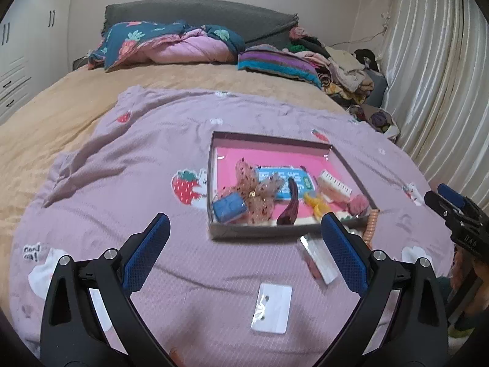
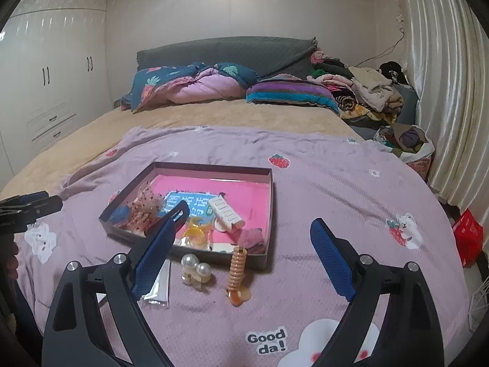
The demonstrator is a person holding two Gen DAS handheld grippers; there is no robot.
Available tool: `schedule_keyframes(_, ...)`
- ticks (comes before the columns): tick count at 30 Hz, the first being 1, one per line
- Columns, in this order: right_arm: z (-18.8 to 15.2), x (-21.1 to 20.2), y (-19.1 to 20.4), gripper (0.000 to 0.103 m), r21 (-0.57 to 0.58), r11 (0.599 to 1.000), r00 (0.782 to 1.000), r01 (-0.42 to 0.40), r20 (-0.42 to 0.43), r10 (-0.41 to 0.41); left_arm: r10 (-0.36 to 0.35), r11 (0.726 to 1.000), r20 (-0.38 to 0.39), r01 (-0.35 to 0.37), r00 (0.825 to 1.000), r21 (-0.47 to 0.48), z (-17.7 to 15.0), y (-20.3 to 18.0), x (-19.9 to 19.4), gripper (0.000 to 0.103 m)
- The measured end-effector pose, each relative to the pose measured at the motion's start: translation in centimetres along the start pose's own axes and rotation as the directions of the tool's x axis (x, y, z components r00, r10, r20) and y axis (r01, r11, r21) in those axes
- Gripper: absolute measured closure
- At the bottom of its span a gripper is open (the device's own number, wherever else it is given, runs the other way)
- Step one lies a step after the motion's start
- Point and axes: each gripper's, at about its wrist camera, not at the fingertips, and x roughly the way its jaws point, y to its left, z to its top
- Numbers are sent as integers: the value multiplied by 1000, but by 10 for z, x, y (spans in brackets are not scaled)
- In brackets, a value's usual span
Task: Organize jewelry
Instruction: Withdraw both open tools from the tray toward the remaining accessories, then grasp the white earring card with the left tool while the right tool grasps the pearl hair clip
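the right gripper (image 2: 243, 224) hangs with its blue fingers (image 2: 154, 252) spread wide and nothing between them, just in front of the shallow box (image 2: 128, 189) on the lilac blanket (image 2: 336, 189). inside the box lie a dotted bow (image 2: 145, 206), a yellow clip (image 2: 194, 235), a white comb clip (image 2: 226, 212) and a pink scrunchie (image 2: 252, 238). just before the box's near wall sit a pearl clip (image 2: 195, 270), an orange claw clip (image 2: 237, 272) leaning against that wall, and a clear packet (image 2: 160, 284). the left gripper (image 2: 29, 208) shows left of the box.

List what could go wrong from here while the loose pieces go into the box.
1. The pearl clip and orange spiral clip lie close together on soft, wrinkled bedding; the open right claw might nudge one while taking the other.
2. The flat earring card under the open left claw may be hard to pinch off the blanket.
3. The box is already crowded at its near end.
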Motion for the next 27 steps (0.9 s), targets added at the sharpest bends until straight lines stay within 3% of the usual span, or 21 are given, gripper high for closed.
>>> schedule_keyframes(11, -22, 0, 14, 14, -33, 999, 999, -21, -45, 20, 20, 1000, -45, -19, 999, 10, -25, 2, -3, 11)
schedule_keyframes(22, -45, 11, 13, 14, -25, 1000, 995, -18, -102, 15, -17, 1000, -138, 20, 990, 13, -62, -3, 10, 11)
schedule_keyframes(27, -51, 14, 16, 14, -22, 998, 991, -54, -125, 51, -23, 999, -181, 30, 983, 35, -78, -8, 19, 11)
